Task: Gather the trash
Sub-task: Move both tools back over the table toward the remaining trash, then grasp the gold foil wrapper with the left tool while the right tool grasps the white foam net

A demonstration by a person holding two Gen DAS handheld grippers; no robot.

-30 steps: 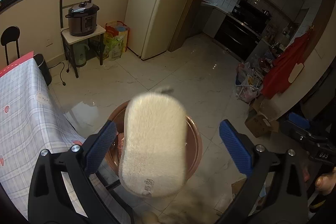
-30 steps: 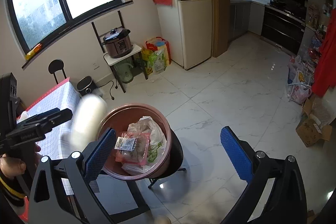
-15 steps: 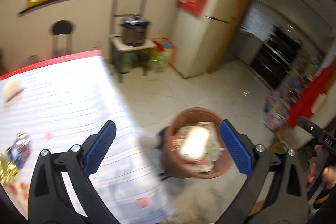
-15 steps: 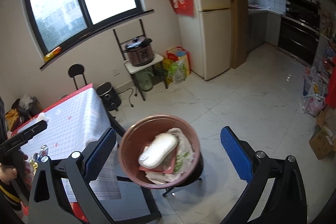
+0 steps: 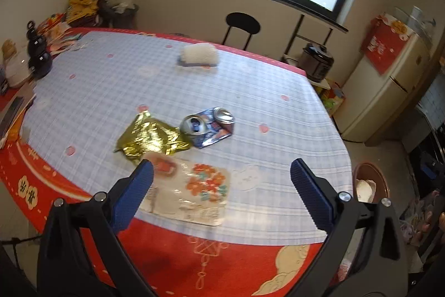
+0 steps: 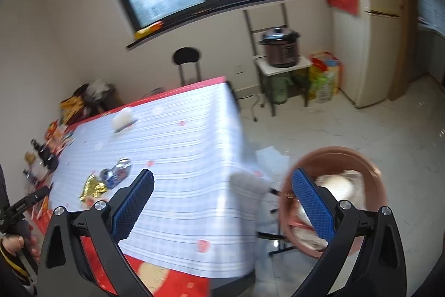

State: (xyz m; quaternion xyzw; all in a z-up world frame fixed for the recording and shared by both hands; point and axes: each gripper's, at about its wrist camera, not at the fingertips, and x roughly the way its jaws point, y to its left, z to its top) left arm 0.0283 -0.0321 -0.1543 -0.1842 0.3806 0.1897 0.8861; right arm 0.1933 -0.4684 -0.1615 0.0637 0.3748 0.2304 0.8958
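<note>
We log: sponge now in bin (image 6: 333, 157); left tongs (image 5: 221, 180) swung back over surface (image 5: 250, 91), both tongs (image 6: 222, 191) apart, empty; gold wrapper (image 5: 147, 137) at 11 o'clock next.

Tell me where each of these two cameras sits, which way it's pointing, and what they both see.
Left wrist: rides the open left gripper, looking down across the table at the gold wrapper and crushed can.
Right wrist: rides the open right gripper, higher, facing the table corner and trash bin; the person's left hand shows.
Shared: table, wrapper, can, bin, window.
</note>
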